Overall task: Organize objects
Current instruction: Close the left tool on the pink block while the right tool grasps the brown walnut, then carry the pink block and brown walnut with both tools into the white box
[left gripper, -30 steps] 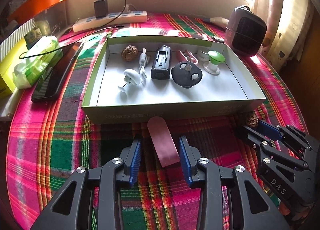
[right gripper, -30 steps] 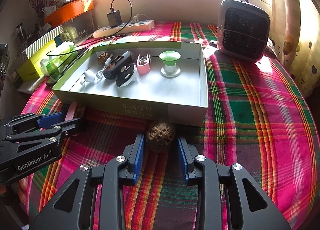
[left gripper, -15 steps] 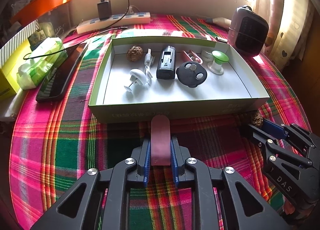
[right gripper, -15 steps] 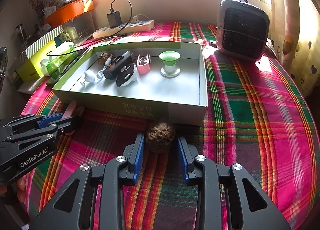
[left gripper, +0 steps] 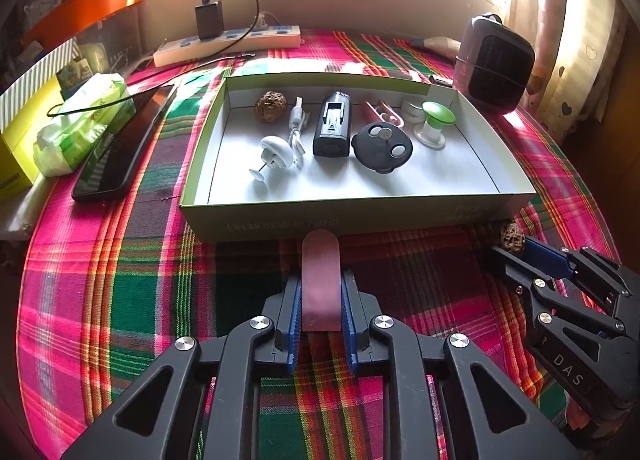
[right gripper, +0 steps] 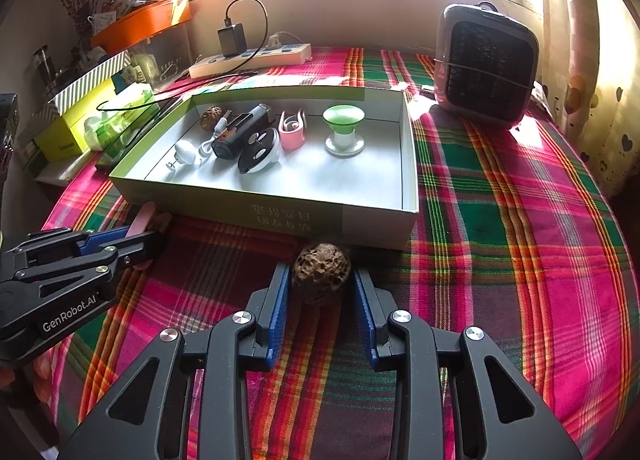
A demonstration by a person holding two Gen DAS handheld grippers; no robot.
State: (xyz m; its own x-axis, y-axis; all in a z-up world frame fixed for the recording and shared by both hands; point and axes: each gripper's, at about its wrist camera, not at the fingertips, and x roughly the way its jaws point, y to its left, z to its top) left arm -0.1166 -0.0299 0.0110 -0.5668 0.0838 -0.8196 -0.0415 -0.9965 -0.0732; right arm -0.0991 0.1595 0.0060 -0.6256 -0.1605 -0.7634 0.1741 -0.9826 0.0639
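We have the left gripper (left gripper: 320, 300) clamped on the flat pink rounded-end strip (left gripper: 321, 280), blue ribbed pads tight on its long edges, its far tip just short of the box wall. We have the right gripper (right gripper: 322, 292) closed around the brown wrinkled pitted nut (right gripper: 321, 278), resting on the red-green plaid tablecloth (right gripper: 500, 260) just before the box; whether both pads bite we cannot be sure, as the right side seems to show a sliver of gap.

Risks, our judgement: the strip is thin and smooth and looks stiff, gripped edge-on, so it could pivot or slip out on the lift. The nut is hard, round and knobbly, contact is small, and it could pop free and roll on the soft cloth. Both objects sit close to the near wall of the shallow green-sided cardboard box (left gripper: 280, 215), so a low carry would catch the rim and shove the light box.

Inside the box, on smooth white card: white mushroom-shaped plug (left gripper: 275, 153), black boxy plastic device (left gripper: 332, 125), black round fob with silver buttons (left gripper: 382, 147), green-topped white knob (left gripper: 434, 121), a second wrinkled nut (left gripper: 271, 106). Crowded left half; dropping there could knock items.
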